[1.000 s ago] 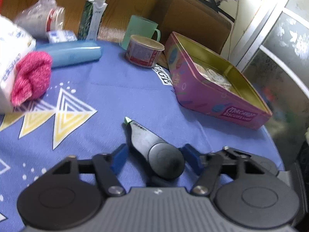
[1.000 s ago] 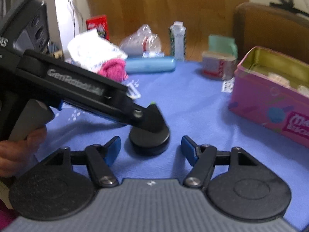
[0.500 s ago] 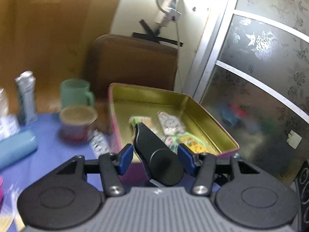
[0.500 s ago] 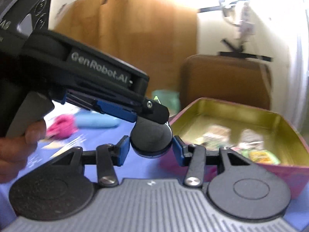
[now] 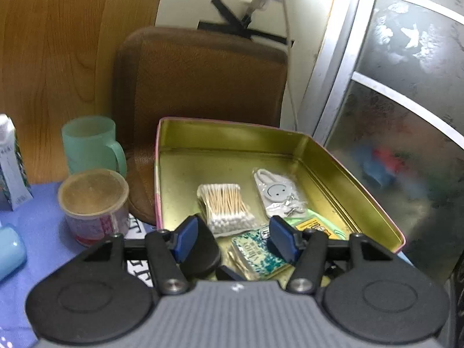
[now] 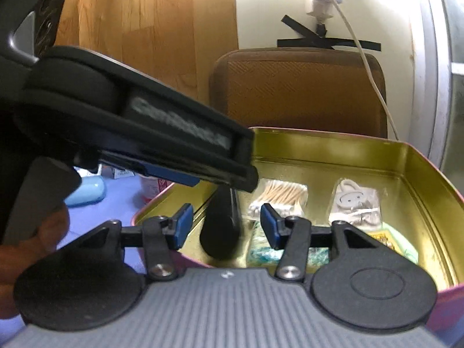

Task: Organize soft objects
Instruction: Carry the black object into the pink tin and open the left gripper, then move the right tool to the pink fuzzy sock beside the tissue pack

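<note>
Over the tin [image 5: 232, 140], the left fingers [image 5: 282, 242] have just parted, black object [image 5: 203, 250] leaning loose against one.

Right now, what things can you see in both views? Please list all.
tin: one, gold inside, on cloth
swabs: one pack, white, in tin
smiley pack: one, grey, in tin
teal packet: one, in tin
yellow packet: one, in tin
black tool: one, over tin, beside a left finger
mug: one, green, left of tin
cup: one, pink, before mug
chair: one, brown, behind tin
cloth: one, blue, under tin
left fingers: two, blue pads, just been opening, nothing clamped
right fingers: two, blue pads, open, empty
</note>
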The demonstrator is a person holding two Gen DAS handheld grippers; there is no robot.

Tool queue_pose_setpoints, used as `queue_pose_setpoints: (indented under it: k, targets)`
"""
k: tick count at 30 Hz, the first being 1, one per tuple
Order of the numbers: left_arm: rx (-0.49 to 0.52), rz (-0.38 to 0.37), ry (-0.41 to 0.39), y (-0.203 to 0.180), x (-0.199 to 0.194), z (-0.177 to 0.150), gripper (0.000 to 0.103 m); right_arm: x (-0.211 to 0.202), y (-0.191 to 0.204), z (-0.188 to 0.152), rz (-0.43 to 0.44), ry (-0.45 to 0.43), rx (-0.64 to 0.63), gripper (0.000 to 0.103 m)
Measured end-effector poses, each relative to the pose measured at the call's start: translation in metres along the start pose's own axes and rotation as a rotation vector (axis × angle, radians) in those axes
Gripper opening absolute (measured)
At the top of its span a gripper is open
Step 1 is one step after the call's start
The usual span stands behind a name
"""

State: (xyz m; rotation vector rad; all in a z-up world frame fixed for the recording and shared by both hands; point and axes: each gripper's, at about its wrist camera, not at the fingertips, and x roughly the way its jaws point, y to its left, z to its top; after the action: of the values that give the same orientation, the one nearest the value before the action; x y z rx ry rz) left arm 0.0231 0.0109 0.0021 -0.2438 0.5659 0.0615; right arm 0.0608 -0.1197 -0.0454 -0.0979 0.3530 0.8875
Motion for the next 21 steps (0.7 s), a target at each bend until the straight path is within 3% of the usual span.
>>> queue_pose_setpoints:
  k: [5,11,21]
  targets:
    - [-0.007,0.022,-0.018,-0.003,-0.020,-0.008,0.056,-0.028,0.000,-0.002,-0.010,-0.052,0.015,0.054]
    - [0.052,0.124,-0.033,-0.018,-0.052,-0.023,0.057,-0.068,0.007,-0.012,-0.032,-0.076,0.052,0.054]
    - [0.083,0.198,-0.002,-0.025,-0.085,-0.060,0.057,-0.109,0.004,-0.022,-0.080,-0.081,0.140,0.054]
